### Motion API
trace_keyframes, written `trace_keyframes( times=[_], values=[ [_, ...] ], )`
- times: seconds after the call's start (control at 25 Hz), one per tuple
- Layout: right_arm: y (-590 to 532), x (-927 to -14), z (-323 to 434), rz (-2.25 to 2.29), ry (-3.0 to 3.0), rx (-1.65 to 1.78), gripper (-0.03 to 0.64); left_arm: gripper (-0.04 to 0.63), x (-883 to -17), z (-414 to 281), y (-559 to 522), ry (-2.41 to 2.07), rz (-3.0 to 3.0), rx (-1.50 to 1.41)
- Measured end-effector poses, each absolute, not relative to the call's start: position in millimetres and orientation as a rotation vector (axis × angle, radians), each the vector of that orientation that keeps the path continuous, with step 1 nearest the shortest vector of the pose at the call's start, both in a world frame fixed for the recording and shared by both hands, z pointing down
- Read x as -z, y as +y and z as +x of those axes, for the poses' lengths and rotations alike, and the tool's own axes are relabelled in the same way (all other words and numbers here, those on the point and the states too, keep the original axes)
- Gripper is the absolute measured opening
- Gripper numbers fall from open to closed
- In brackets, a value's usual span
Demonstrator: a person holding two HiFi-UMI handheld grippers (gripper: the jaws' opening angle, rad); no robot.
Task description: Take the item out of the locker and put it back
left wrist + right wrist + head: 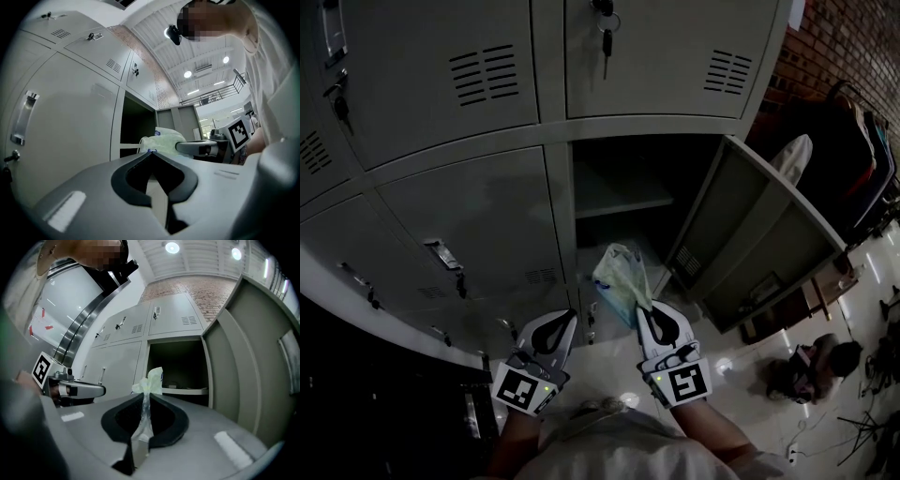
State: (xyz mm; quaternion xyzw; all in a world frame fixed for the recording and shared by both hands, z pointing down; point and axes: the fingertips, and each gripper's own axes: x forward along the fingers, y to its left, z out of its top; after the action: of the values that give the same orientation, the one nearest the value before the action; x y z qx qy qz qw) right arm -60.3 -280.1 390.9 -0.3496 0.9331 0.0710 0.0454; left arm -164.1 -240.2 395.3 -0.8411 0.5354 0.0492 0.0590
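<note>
Pinching only a thin fold of the crumpled pale-green plastic bag (pixel 151 378), your right gripper (pixel 143 395) has its jaws pressed together on the film. The bag's bulk stands just beyond the jaw tips, in front of the open grey metal locker compartment (pixel 176 364) and, as far as I can judge, not yet inside it. Your left gripper (pixel 151 152) sits just to the left of the right one, jaws together with nothing between them. The hold is the weak point: slick film gripped at one edge could slide out if you swing or jerk, and the bag would fall in front of the locker. Letting go before the bag is over the pale inner shelf (pixel 185 391) ahead risks the same drop. Drifting right could snag the loose plastic on the open grey locker door (pixel 243 357), which stands close on that side.
</note>
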Motion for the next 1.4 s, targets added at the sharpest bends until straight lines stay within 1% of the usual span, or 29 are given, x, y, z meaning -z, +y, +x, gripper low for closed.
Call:
trace_keyframes(
  times=[0.2,0.44,0.6,1.0,1.4],
  values=[
    [-252,-410,-54,-1.12,2.875,-0.176,0.011,0.003,-408,-160,-214,1.626,-2.567,-0.195],
    [-204,-408,-33,-1.062,2.884,-0.181,0.011,0.003,-398,-150,-171,1.699,-2.5,-0.217],
    [-159,-406,-1,-0.99,2.884,-0.187,0.011,0.003,-394,-121,-126,1.74,-2.439,-0.209],
    [-51,-409,98,-0.866,2.943,-0.21,0.011,0.003,-418,-14,5,1.864,-2.42,-0.196],
    [-14,-400,118,-0.847,2.924,-0.201,0.011,0.003,-408,14,45,1.832,-2.446,-0.158]
  ],
)
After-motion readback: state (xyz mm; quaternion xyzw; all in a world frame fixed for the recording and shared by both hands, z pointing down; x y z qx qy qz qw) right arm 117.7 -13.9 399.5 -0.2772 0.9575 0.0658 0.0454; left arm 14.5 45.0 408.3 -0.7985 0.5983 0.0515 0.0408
